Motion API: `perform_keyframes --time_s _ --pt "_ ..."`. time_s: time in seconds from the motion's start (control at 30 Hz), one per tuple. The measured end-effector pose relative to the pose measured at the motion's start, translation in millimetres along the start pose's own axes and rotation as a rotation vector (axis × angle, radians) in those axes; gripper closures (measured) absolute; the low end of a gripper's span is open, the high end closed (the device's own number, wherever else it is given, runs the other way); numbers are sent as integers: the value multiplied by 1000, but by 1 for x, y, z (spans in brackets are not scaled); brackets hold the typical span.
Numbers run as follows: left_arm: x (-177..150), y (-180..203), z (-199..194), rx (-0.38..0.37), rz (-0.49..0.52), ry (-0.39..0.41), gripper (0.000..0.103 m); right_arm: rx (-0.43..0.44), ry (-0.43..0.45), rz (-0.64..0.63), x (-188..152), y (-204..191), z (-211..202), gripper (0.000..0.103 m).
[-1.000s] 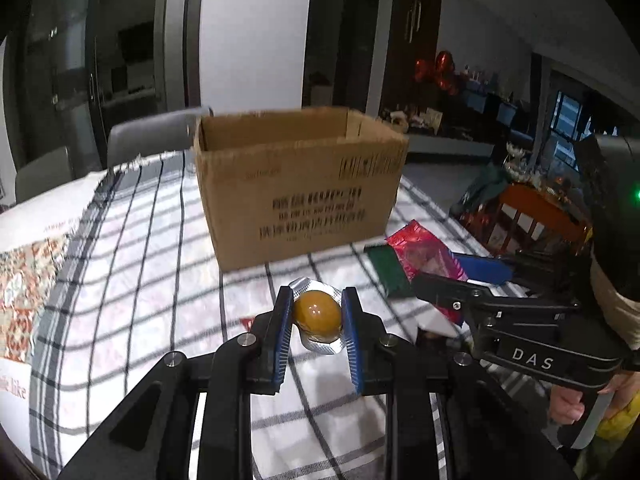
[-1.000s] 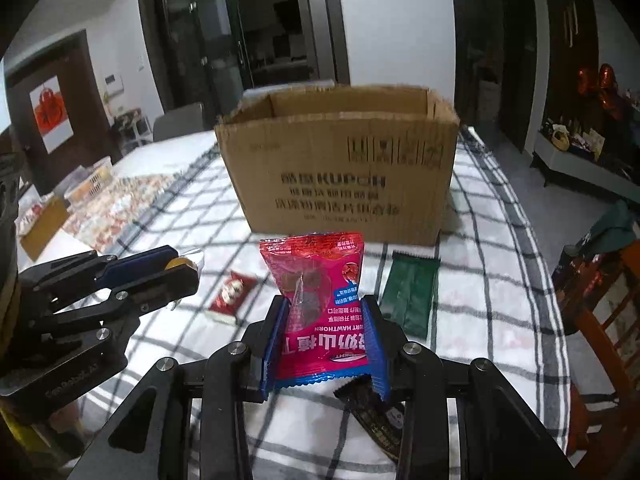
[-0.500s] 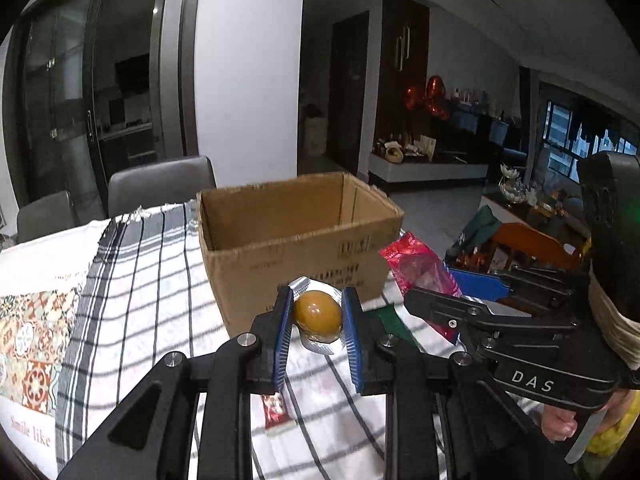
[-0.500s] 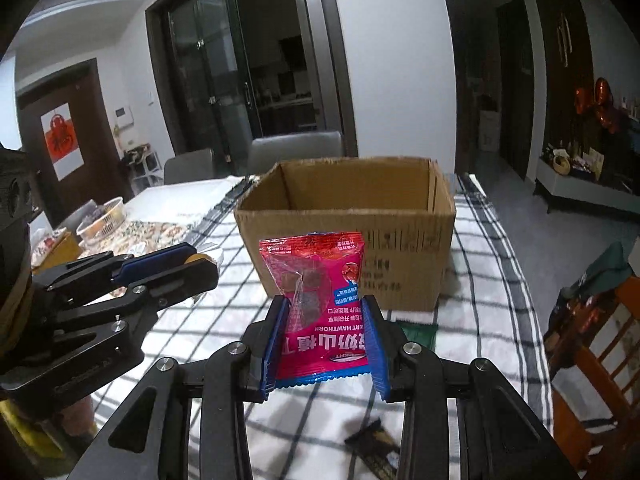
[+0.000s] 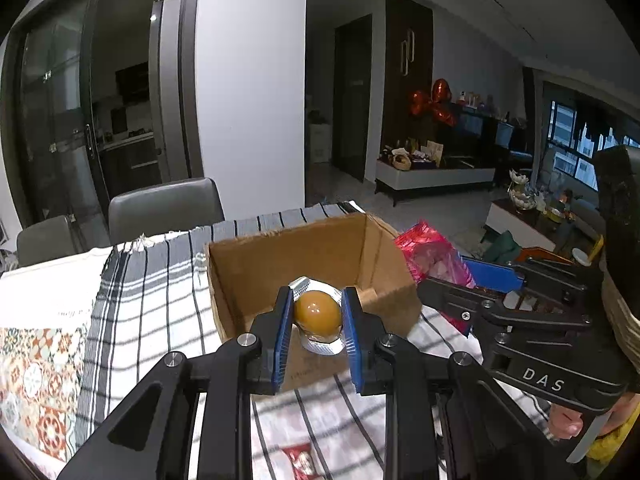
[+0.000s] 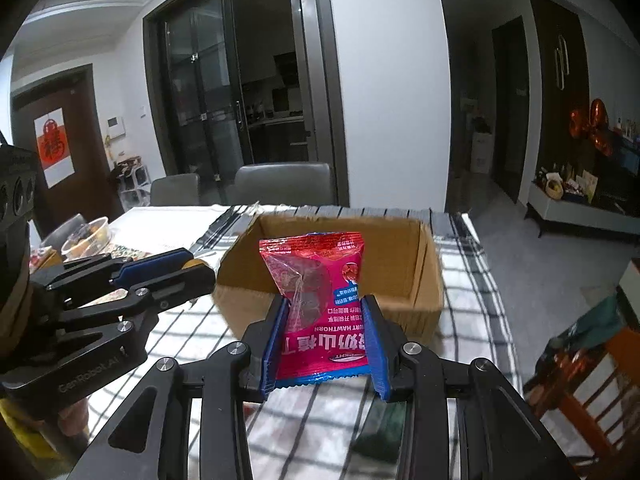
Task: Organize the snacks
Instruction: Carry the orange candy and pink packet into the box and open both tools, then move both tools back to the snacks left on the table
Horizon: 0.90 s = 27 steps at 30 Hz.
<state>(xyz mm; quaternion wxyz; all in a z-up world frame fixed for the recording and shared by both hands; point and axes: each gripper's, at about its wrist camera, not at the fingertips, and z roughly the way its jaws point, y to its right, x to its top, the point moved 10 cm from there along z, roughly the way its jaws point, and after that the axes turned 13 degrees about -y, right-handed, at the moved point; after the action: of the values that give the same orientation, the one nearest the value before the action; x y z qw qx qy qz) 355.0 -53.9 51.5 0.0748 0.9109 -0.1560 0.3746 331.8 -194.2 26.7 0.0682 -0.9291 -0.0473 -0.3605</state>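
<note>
One box (image 5: 312,264) mid-frame on bench (image 5: 152,304), two chairs (image 5: 164,208) behind, one small red packet (image 5: 298,458) bottom centre; left claw (image 5: 316,316) narrow, clamped on egg pack (image 5: 318,314); right claw (image 6: 324,344) narrow, gripping red pouch (image 6: 320,280) before box

An open brown cardboard box (image 6: 428,280) stands upright on the checked cloth near the tabletop's far edge, its inside bare as far as it shows. A round amber snack in a silver foil blister (image 5: 318,314) is clamped above the box's near wall. A red hawthorn snack packet (image 6: 320,304), print upside down, is held upright before the box. A small red packet (image 5: 298,458) lies flat near the tabletop's near edge.
</note>
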Motion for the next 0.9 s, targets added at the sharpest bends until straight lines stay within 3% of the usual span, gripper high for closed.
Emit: perform_keyframes --time_s 0.3,0.53,0.57,0.6,0.67,0.9 --pt "39 -14 36 8 16 -31 78 3 -38 9 36 17 35 65" --pt "40 -21 67 16 24 -94 78 -27 -80 12 47 30 61 64" --pt "38 -22 71 21 20 -104 76 -30 -94 14 47 33 65 62" --pt "38 -24 73 25 16 -111 66 -31 -102 18 47 34 66 55" --pt "37 -28 72 40 0 -108 49 -41 -99 35 47 39 67 50" --pt "22 -23 43 107 34 -54 49 -69 -71 68 27 42 46 50"
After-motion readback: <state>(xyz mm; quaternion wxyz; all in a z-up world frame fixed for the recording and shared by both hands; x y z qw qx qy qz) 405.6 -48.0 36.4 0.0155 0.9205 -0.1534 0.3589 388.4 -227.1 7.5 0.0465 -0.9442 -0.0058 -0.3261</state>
